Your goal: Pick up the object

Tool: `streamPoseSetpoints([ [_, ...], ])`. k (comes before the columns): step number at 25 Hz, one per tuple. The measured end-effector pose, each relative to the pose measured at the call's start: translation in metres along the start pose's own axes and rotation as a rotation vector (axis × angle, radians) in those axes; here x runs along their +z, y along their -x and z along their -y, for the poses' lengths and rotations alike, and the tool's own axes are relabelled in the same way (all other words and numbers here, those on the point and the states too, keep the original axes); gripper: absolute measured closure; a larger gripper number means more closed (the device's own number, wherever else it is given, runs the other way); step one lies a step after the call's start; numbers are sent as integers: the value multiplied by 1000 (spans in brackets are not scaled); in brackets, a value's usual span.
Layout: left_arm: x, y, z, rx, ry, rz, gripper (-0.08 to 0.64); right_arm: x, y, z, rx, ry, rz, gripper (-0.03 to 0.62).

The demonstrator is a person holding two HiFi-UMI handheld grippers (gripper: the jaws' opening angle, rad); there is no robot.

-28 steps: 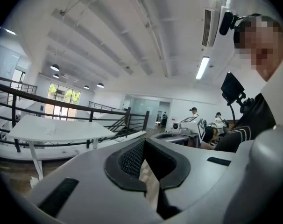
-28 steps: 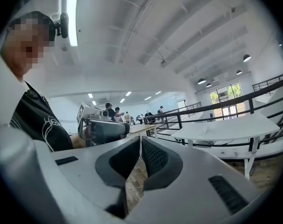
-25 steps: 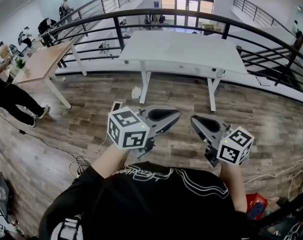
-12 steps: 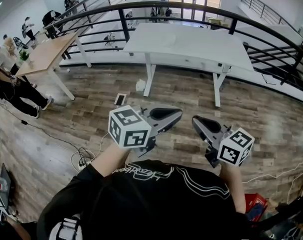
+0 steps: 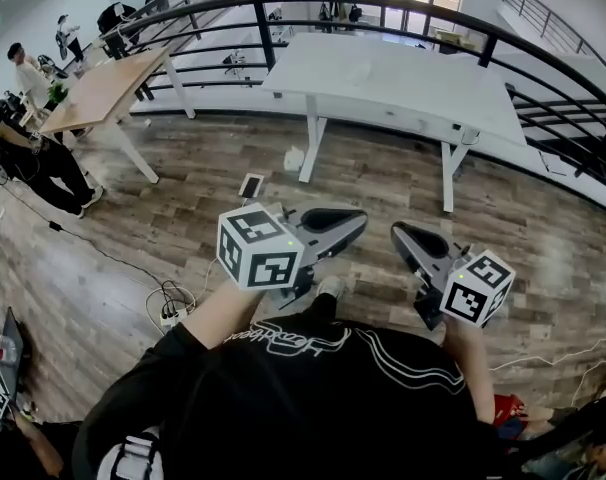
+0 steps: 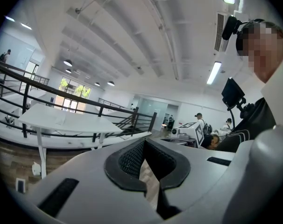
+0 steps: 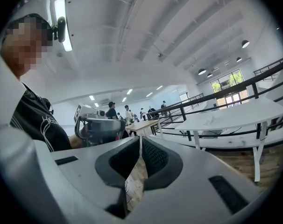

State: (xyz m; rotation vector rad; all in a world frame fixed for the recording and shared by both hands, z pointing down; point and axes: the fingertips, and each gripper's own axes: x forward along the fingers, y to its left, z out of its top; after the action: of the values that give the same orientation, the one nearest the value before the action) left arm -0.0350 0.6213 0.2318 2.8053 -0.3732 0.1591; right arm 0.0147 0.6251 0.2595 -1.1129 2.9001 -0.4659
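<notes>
left tool [image 5: 359,219] at my 11 o'clock, right tool [image 5: 397,232] at 1, both pressed together, nothing pinched. further out at 11 on the wood floor [image 5: 183,218], a flat card [image 5: 251,185] and a small white thing [image 5: 294,158] beside the desk [image 5: 403,73] leg; which one i'm meant to pick up, i can't tell.
</notes>
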Motion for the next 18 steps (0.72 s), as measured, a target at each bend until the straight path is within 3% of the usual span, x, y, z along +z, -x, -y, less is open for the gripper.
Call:
streamPoseSetpoints([
  [11, 2, -14, -75, -4, 24, 13, 554, 4, -57, 51, 9, -17, -18, 571],
  [18, 21, -41, -172, -28, 56, 2, 554, 15, -120, 122, -20, -51, -42, 571],
])
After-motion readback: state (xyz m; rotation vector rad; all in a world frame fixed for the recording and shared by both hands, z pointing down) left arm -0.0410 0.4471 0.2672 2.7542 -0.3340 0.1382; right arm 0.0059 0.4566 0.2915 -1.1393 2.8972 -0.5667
